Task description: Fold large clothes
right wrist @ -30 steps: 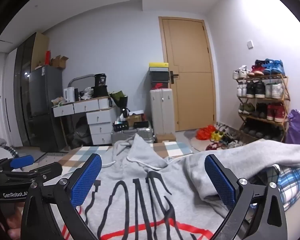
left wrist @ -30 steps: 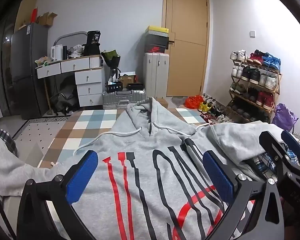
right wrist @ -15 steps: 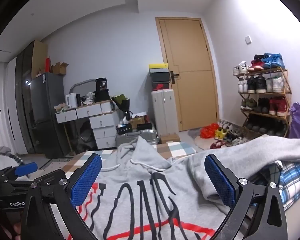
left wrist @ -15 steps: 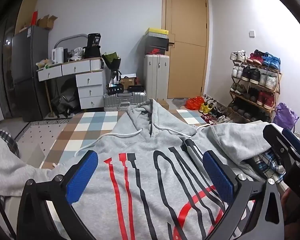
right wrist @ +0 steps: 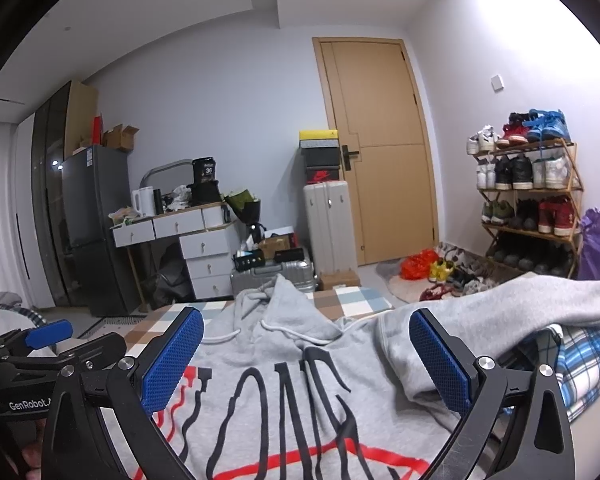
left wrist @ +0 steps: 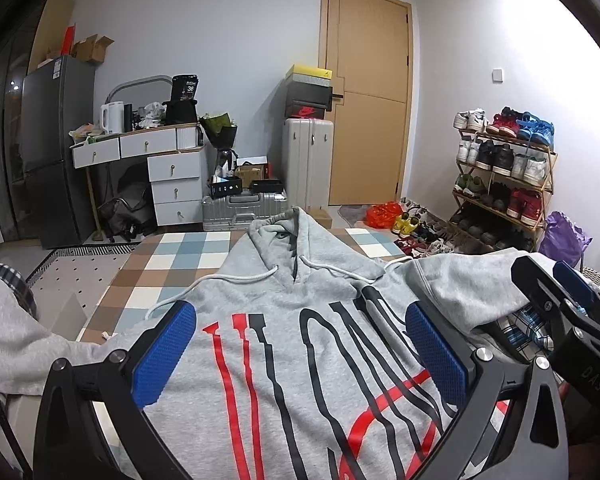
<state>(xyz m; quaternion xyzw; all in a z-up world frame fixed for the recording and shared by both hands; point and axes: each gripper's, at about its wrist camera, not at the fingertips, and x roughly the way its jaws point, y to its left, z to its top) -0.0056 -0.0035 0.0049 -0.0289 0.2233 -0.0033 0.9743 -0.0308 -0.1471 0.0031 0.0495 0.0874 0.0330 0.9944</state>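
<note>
Between your spread, empty left gripper (left wrist: 300,350) and right gripper (right wrist: 306,354) fingers, the grey hoodie (left wrist: 300,340) lies face-up on the bed; you've tilted the right gripper upward slightly since, so no fold has begun.
</note>
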